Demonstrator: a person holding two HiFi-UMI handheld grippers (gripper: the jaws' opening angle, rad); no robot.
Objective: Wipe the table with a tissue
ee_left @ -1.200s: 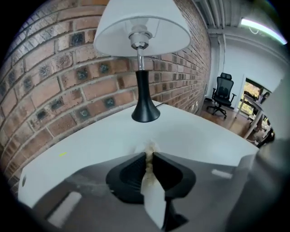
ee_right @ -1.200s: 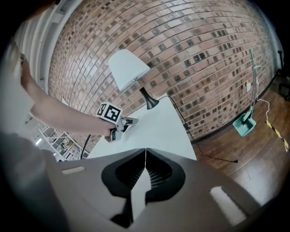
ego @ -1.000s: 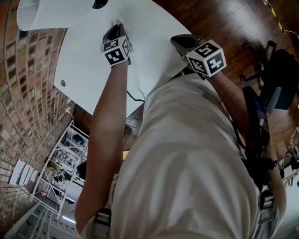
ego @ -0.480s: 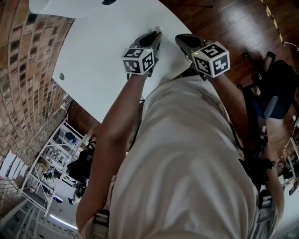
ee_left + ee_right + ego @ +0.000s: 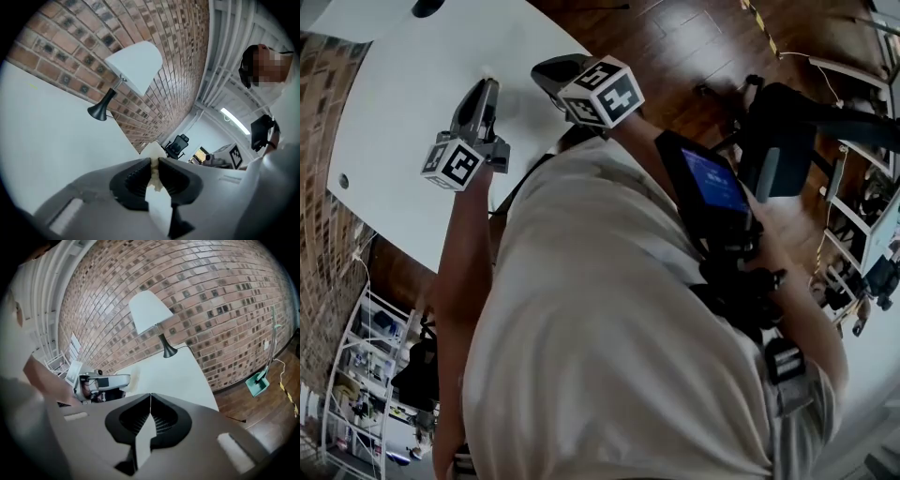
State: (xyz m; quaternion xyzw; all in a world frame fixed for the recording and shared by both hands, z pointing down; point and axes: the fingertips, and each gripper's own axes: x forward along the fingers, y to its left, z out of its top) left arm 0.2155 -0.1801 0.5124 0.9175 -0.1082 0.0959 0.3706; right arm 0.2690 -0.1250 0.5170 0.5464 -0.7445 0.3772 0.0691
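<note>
Clamping a tissue poking forward past its tips, left tool; right tool together.

There are 2 tongs: the left tongs and the right tongs. They carry 2 marker cubes, the left cube and the right cube. There is 1 tissue. There is 1 white tabletop with 1 round hole near its edge. On it stands 1 lamp. By the brick wall lies 1 teal dustpan. The left gripper view shows 1 office chair. There is 1 person, wearing 1 blue-lit screen.
</note>
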